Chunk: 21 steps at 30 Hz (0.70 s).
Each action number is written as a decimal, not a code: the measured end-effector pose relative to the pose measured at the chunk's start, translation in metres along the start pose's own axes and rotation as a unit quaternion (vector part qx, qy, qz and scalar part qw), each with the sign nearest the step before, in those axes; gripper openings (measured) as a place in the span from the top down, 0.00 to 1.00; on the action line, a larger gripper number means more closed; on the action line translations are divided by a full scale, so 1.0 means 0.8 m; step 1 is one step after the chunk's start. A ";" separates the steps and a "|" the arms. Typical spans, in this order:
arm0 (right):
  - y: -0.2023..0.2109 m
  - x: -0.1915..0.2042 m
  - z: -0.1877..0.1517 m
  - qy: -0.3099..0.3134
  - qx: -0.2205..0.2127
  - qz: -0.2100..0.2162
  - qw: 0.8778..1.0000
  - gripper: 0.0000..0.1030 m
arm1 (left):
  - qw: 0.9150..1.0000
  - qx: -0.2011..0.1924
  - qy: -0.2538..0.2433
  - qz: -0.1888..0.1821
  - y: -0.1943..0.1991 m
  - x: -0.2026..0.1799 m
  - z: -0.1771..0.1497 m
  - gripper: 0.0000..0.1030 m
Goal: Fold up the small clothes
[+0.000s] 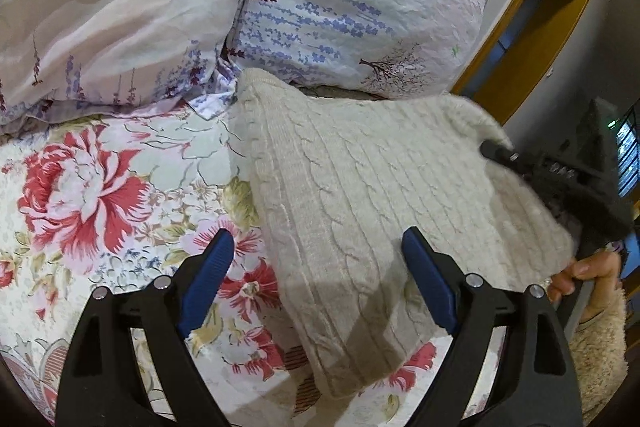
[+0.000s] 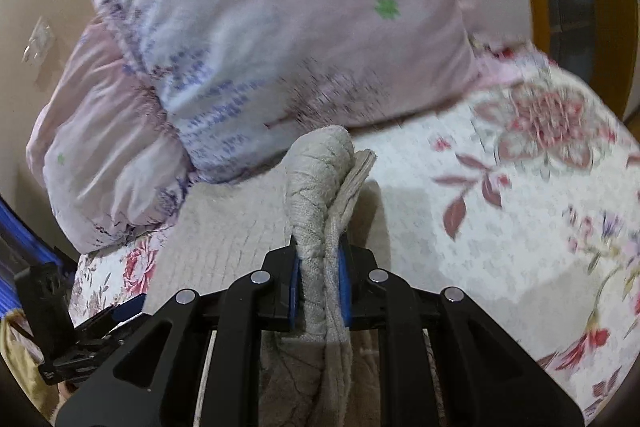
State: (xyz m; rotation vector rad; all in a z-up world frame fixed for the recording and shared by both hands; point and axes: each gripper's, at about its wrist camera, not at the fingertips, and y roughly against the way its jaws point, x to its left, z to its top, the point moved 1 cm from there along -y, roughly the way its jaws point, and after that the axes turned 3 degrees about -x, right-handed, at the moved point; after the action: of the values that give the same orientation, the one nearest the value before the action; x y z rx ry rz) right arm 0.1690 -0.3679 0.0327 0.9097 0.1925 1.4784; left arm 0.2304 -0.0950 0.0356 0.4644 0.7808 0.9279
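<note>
the cream sweater [image 1: 360,195] lies on the flowered bedspread [image 1: 100,187] below the pillows [image 1: 340,7], its edge clenched in the right gripper [image 2: 320,287] mid-fold, while the left gripper [image 1: 318,263] gapes empty above it, likely next to pin the cloth.

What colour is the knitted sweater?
Cream sweater, cable-knit pattern; the left wrist view shows it best.

right tool [image 1: 560,175] motion-blurred, floral sheet [image 2: 540,155] smeared, sweater [image 2: 320,367] cut off below
</note>
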 end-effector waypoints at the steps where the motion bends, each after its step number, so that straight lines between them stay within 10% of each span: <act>1: -0.005 -0.006 -0.003 -0.010 0.006 0.000 1.000 0.85 | 1.000 0.001 0.004 -0.004 0.000 0.001 0.000 0.17; 6: -0.037 -0.048 -0.016 -0.077 0.053 0.014 0.995 0.79 | 1.000 0.004 0.001 -0.004 0.001 -0.005 -0.003 0.17; 12: 0.002 -0.063 -0.014 -0.097 0.037 0.015 0.994 0.48 | 0.999 0.018 0.035 -0.033 0.010 -0.001 -0.007 0.17; 21: 0.063 -0.068 -0.051 -0.095 0.041 0.079 0.991 0.47 | 0.989 0.070 0.105 -0.076 0.008 0.015 -0.031 0.27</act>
State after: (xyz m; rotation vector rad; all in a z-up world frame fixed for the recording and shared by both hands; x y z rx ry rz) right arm 0.0968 -0.4086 0.0148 1.1483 0.0423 1.5260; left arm 0.2122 -0.0809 0.0195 0.4261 1.0634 0.7896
